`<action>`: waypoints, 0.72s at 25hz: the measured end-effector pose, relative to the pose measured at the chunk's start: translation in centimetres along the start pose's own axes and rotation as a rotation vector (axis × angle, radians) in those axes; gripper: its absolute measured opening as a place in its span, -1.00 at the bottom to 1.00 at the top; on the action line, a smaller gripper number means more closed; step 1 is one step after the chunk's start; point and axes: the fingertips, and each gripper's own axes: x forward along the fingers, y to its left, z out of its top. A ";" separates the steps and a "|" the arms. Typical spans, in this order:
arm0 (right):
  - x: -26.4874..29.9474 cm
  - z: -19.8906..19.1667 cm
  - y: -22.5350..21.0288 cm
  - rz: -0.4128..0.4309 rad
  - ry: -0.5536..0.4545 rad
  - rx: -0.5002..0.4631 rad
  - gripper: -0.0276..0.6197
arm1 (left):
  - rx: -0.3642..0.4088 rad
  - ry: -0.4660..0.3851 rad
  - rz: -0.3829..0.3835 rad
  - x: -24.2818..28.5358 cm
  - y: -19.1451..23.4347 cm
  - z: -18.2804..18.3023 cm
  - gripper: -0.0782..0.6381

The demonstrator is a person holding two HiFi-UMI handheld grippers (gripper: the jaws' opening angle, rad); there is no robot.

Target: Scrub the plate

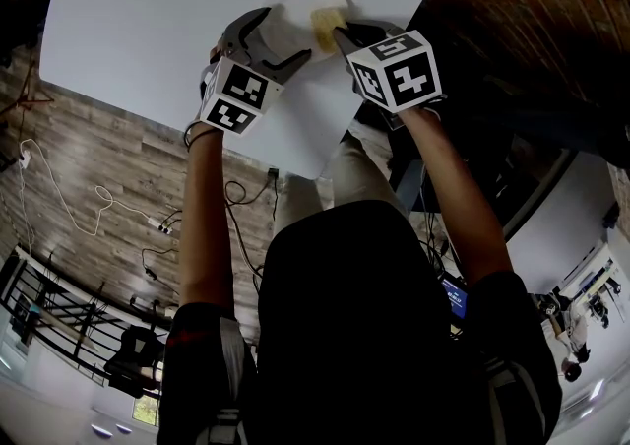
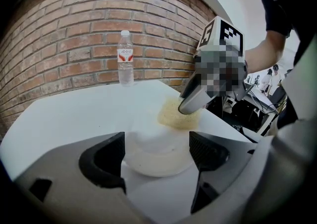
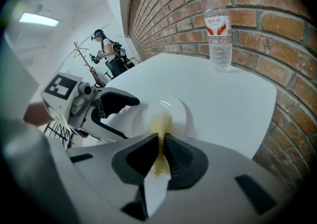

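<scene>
"Plate [image 1: 293, 10]? Where is it?"

"On the white table [image 1: 148, 20]. The left gripper [image 2: 157, 151] has its jaws wide, one on each side of the plate, holding it."

"And the right gripper [image 3: 162, 141]?"

"Its jaws squeeze a yellow sponge [image 3: 161, 121]. The sponge touches the plate."

"Anything else?"

"A water bottle [image 2: 125, 58] stands on the table by the brick wall [image 2: 59, 44]."

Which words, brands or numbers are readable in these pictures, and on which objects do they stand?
Water bottle label: red print, too small and blurred to read.
Left marker cube, right marker cube: black square patterns, no letters.
No other text is visible.
</scene>
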 end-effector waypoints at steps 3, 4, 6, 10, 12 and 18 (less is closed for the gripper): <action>0.0 -0.5 0.8 0.014 0.007 0.000 -0.78 | 0.002 -0.005 0.002 0.0 -0.2 0.2 0.31; 0.0 -0.7 1.1 0.021 0.010 0.001 -0.78 | 0.001 -0.005 0.003 0.0 -0.2 0.2 0.31; 0.0 -1.0 1.6 0.035 0.015 0.002 -0.78 | 0.002 0.000 0.005 0.1 -0.2 0.3 0.31; 0.1 -1.3 1.9 0.041 0.016 0.000 -0.78 | 0.013 0.003 0.001 0.4 -0.2 0.5 0.31; 0.1 -1.3 1.9 0.044 0.017 0.003 -0.78 | 0.014 0.009 0.002 0.4 -0.2 0.3 0.31; 0.1 -1.4 1.9 0.040 0.015 0.002 -0.78 | 0.013 0.002 0.004 0.4 -0.3 0.4 0.31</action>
